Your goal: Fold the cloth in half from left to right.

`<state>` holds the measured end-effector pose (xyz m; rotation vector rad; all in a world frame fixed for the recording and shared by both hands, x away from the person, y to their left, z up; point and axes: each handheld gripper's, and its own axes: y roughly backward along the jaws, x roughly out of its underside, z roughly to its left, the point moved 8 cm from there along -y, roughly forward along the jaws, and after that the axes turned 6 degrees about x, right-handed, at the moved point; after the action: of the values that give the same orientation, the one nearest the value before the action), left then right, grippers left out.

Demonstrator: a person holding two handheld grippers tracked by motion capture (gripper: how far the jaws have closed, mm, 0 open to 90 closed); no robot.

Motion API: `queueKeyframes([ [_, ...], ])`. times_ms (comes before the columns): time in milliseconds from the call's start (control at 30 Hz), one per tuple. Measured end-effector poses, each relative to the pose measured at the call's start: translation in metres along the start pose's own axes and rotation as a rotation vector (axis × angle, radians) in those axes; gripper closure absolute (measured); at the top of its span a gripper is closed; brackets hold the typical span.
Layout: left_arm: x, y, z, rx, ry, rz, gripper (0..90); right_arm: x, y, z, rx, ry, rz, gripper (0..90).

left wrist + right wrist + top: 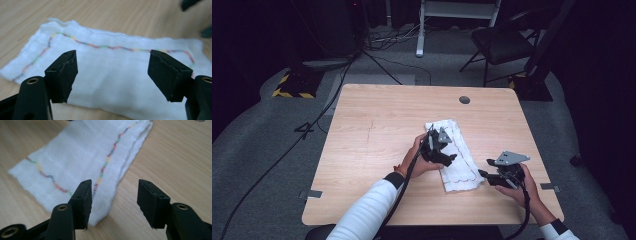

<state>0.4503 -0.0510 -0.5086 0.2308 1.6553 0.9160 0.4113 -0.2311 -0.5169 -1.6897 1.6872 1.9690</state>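
high view: folded towel [457, 157] between claws

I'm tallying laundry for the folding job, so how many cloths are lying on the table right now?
1. A folded white cloth with a wavy multicoloured stitched line lies right of the table's middle, between the two grippers. Nothing else made of fabric lies on the wood.
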Motion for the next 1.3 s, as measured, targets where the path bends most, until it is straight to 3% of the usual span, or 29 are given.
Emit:
queueKeyframes([
  [67,0.009,-0.001,-0.014,0.033,-0.021,0.018,29.9,0.001,-0.006,-0.001,-0.012,0.012,0.022,43.6],
  [100,0.009,-0.001,-0.014,0.033,-0.021,0.018,30.3,0.002,-0.008,-0.002,-0.015,0.022,0.033,43.1],
  [200,0.025,-0.009,-0.031,0.055,-0.033,0.061,31.0,0.005,-0.015,-0.005,-0.021,0.053,0.063,42.1],
  [233,0.025,-0.009,-0.031,0.055,-0.033,0.061,31.3,0.006,-0.017,-0.007,-0.022,0.046,0.067,42.2],
  [267,0.034,-0.014,-0.034,0.050,-0.043,0.094,31.2,0.007,-0.020,-0.008,-0.033,0.036,0.069,42.0],
  [433,0.040,-0.015,-0.034,0.069,-0.022,0.091,31.5,0.012,-0.026,-0.008,-0.048,0.043,0.094,42.3],
  [633,0.046,-0.013,-0.036,0.063,-0.055,0.100,31.7,0.015,-0.029,-0.003,-0.076,0.039,0.102,43.6],
  [933,0.059,0.000,-0.037,0.083,-0.075,0.107,31.6,0.015,-0.022,0.023,-0.129,0.073,0.113,43.8],
  [1033,0.067,0.009,-0.040,0.055,-0.072,0.098,31.8,0.014,-0.021,0.032,-0.138,0.087,0.110,43.7],
  [1300,0.080,0.023,-0.046,0.058,-0.061,0.086,31.7,0.011,-0.020,0.049,-0.168,0.099,0.101,42.8],
])
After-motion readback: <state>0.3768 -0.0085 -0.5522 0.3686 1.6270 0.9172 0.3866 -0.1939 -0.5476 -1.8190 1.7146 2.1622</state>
